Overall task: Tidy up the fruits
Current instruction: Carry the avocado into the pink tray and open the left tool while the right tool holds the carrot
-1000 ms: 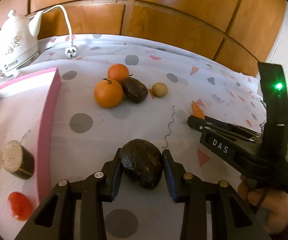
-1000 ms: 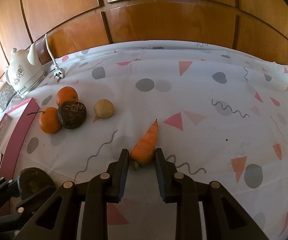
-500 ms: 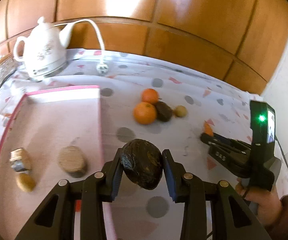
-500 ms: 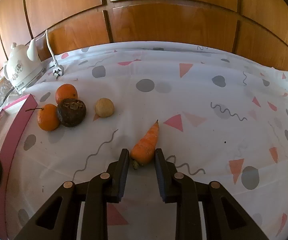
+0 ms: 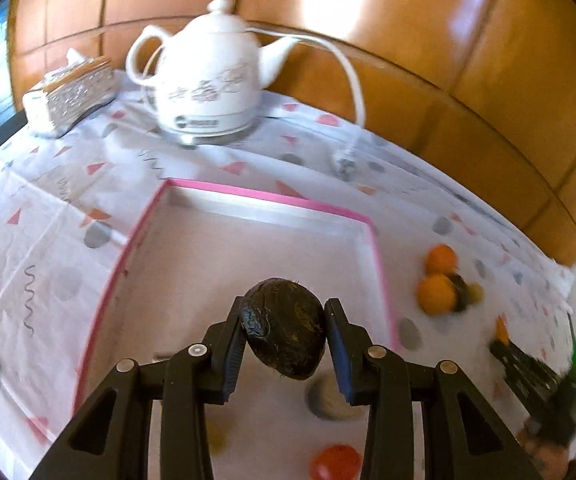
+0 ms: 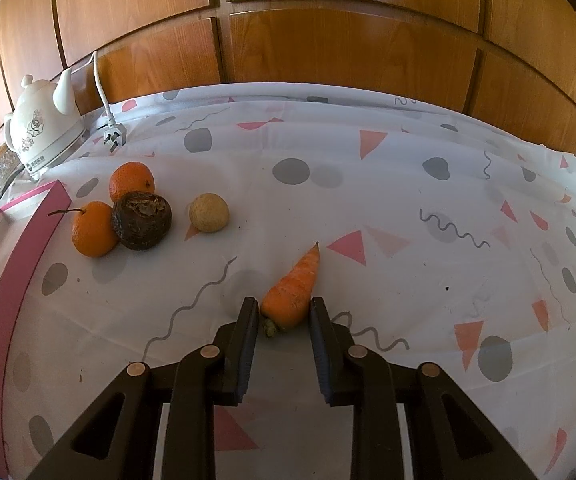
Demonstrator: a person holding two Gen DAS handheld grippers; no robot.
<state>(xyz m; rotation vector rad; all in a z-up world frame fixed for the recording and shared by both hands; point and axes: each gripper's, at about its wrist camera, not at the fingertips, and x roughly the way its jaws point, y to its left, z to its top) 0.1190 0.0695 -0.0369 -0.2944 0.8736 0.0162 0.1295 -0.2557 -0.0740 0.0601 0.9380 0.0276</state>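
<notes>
A: Our left gripper is clamped on the dark brown, wrinkled round fruit, which hangs in the air above the floor of the shallow pink-rimmed white tray.

B: And our right gripper is closed on the thick end of the short orange carrot, whose tip rests on the white patterned tablecloth.

A: For the drop, we'd pick a bare patch. Below the fruit we see a blurred tan round piece and a red round fruit; a small yellowish one is too blurred to name.

B: Then we should lower the fruit near the tray floor before the pads part. It looks round enough to roll, so a release from height could knock the others.

A: We'd aim for the bare middle of the tray, away from the rim.

B: On the cloth, 2 oranges, a second dark fruit and a pale tan ball wait just beside the tray. The white ceramic kettle stands well behind it.
</notes>
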